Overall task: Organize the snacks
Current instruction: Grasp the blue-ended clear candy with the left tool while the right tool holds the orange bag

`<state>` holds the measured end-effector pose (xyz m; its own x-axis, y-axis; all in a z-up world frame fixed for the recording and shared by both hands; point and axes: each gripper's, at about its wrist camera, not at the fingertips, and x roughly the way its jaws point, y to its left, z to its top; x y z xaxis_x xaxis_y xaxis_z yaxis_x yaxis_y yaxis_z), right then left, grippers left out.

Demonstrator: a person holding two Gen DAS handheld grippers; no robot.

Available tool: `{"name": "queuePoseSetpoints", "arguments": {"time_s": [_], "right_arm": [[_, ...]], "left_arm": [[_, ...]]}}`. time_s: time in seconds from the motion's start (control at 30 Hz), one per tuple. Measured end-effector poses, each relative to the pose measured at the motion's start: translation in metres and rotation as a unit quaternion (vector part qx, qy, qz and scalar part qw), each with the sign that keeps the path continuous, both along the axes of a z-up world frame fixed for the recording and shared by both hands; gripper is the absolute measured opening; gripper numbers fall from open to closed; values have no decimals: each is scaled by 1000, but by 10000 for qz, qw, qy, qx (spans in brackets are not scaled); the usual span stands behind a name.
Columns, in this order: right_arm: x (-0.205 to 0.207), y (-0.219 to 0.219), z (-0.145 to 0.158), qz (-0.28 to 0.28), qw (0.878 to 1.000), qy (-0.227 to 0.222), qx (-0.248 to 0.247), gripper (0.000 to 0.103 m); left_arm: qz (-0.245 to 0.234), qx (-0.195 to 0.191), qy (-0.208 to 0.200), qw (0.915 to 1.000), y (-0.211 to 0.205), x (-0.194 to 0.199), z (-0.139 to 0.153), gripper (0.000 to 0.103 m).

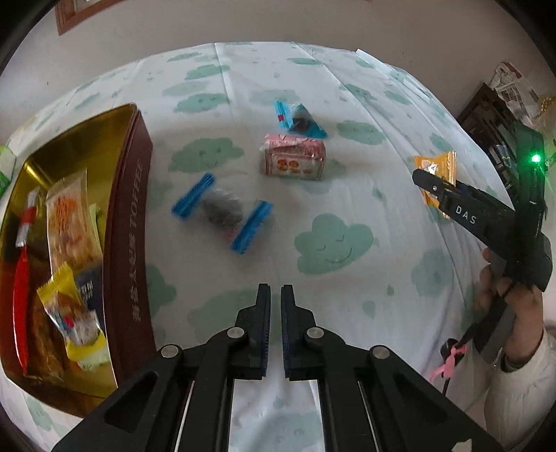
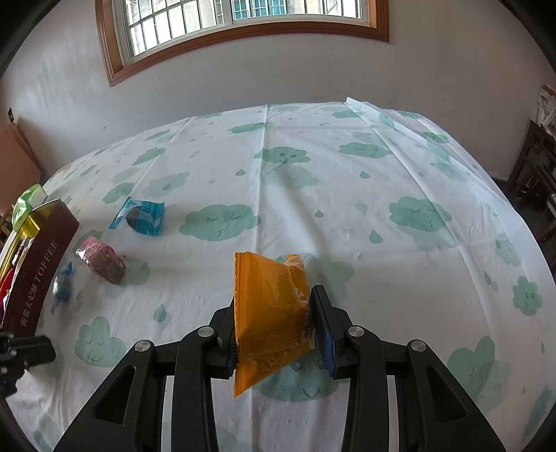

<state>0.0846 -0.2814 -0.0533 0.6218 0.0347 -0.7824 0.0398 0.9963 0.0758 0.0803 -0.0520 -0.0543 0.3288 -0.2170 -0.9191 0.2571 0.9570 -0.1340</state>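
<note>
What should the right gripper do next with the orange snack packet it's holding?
Probably carry it across to the open gold-lined toffee tin. The right gripper is shut on the orange foil snack packet, held above the cloud-print tablecloth, while the tin already holds other snacks. The left gripper is shut and empty, so it offers no handover.

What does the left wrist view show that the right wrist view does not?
Only the left view shows the snacks inside the tin and the person's hand holding the right claw. Only the right view shows the window and how the orange packet sits clamped between the pads. Both show the tin, the pink pack and two blue sweets on the cloth.
</note>
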Motion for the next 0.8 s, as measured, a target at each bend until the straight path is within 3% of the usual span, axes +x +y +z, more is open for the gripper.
{"name": "queuePoseSetpoints", "arguments": {"time_s": [0.07, 0.13, 0.33, 0.53, 0.8], "right_arm": [[0, 0, 0, 0, 10000, 0, 0, 37], [0, 0, 0, 0, 10000, 0, 2, 37], [0, 0, 0, 2, 10000, -2, 13, 38], [-1, -1, 0, 17, 10000, -8, 53, 39], [-1, -4, 0, 17, 9999, -21, 145, 40]], "left_arm": [[192, -23, -29, 9998, 6, 3, 3, 9], [478, -76, -79, 9988, 14, 9, 8, 20], [1015, 7, -209, 9946, 18, 33, 16, 28], [1377, -63, 193, 9903, 16, 62, 4, 29], [1450, 89, 247, 9891, 10, 81, -2, 31]]}}
